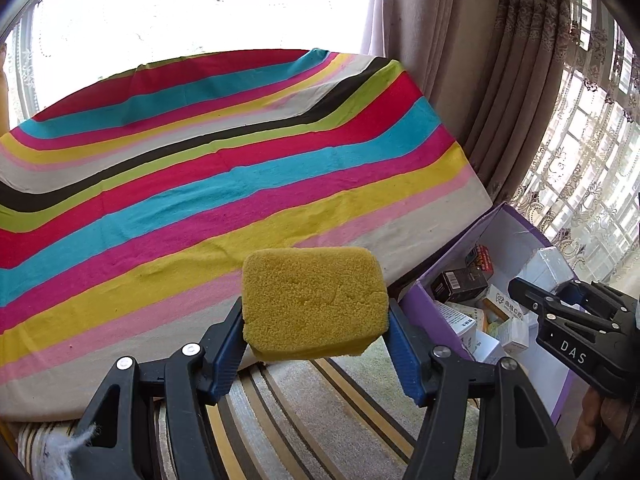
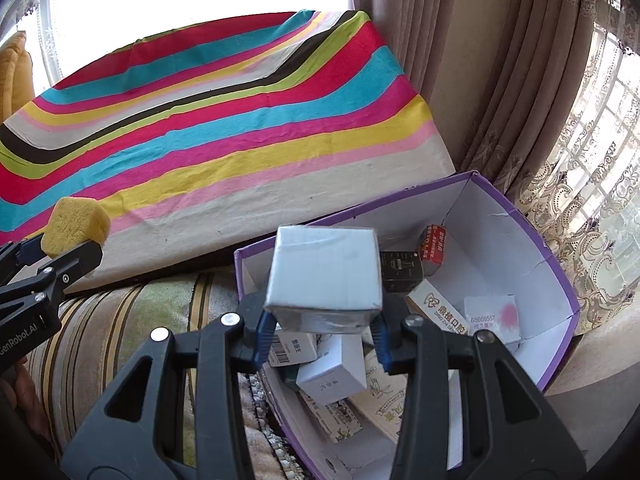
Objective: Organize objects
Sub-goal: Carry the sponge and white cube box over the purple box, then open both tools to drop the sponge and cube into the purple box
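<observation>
Nearest to us in the left wrist view, the left claw (image 1: 316, 344) is clamped on a yellow sponge (image 1: 314, 304), its blue pads pressing the sponge's two sides. The sponge hangs just past the near edge of the striped cloth (image 1: 200, 184), above a striped carpet (image 1: 320, 420). The cloth spreads wide and bare to the left and far side, giving us plenty of open room there; its right edge drops off beside the curtains (image 1: 500, 100).

In the right wrist view, the right claw (image 2: 320, 332) is clamped on a white box (image 2: 324, 276), gripping its lower sides. The white box sits over the near left part of the purple carton (image 2: 560, 280), which stands open just right of the cloth's near right corner. The carton's white inside walls leave free space at its far right side; small packages (image 2: 332, 368) crowd its near half.

We read "DAS" on the right claw's body in the left wrist view, and "enRobot.AI" on the left claw in the right wrist view. One package in the carton shows "68669557" (image 2: 490, 318); another bears Chinese print we cannot make out.

The two claws are well apart, sponge to the left, white box to the right.
</observation>
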{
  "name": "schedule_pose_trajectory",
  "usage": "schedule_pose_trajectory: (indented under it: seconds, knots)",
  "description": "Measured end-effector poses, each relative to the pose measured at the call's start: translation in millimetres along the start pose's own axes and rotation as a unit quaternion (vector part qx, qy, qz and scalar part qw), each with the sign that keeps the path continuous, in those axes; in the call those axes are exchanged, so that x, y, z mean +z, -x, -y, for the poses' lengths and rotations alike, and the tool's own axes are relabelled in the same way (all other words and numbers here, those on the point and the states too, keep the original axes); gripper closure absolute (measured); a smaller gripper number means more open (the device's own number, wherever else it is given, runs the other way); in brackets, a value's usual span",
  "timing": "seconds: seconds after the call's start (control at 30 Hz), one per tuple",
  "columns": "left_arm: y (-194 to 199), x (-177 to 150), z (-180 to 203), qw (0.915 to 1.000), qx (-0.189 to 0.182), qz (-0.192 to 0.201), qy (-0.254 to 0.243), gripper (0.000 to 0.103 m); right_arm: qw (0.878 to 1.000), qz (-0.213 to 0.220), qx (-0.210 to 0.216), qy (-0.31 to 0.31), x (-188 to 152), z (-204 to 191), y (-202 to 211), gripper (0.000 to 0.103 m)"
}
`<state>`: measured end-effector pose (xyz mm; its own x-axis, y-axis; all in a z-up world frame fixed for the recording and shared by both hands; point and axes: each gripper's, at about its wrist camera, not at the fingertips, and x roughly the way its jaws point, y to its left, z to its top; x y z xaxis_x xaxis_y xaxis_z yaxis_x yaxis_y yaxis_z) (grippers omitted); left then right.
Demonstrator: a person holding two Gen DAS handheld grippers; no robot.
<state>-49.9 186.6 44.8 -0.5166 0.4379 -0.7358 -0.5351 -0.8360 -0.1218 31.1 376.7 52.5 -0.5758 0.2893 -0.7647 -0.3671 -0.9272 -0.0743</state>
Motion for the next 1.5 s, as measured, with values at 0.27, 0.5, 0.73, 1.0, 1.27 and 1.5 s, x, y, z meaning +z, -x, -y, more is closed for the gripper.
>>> schedule_pose_trajectory:
  seconds: [0.27,0.5,0.73,1.0,1.27,1.5]
  knots:
    - [-4.9,2.7,37.6,0.9992,-0.017,-0.009,-0.035,0.038,1.0,-0.009,-0.018,-0.021,-12.1,38.0,4.2,0.058]
    - [-8.7,1.9,69.3,0.9969,-0.044,-0.024,-0.061,0.038,0.999,-0.012,-0.032,-0.034,-19.8,64.5,8.3,0.058]
    - [-18.7,5.1,96.1,0.9931,-0.076,-0.046,-0.076,0.038,0.998,-0.018,-0.05,-0.046,-23.2,88.0,11.1,0.058]
    - [-38.3,8.1,125.1,0.9857,-0.126,-0.085,-0.071,0.034,0.996,-0.024,-0.068,-0.061,-26.6,113.9,11.1,0.058]
    - [-45.5,-1.3,118.5,0.9728,-0.189,-0.133,-0.002,0.02,0.994,-0.032,-0.081,-0.07,-28.9,131.9,10.3,0.034]
    - [-26.1,-23.4,90.3,0.9684,-0.196,-0.144,0.055,0.017,0.993,-0.041,-0.087,-0.062,-37.5,128.3,20.9,0.028]
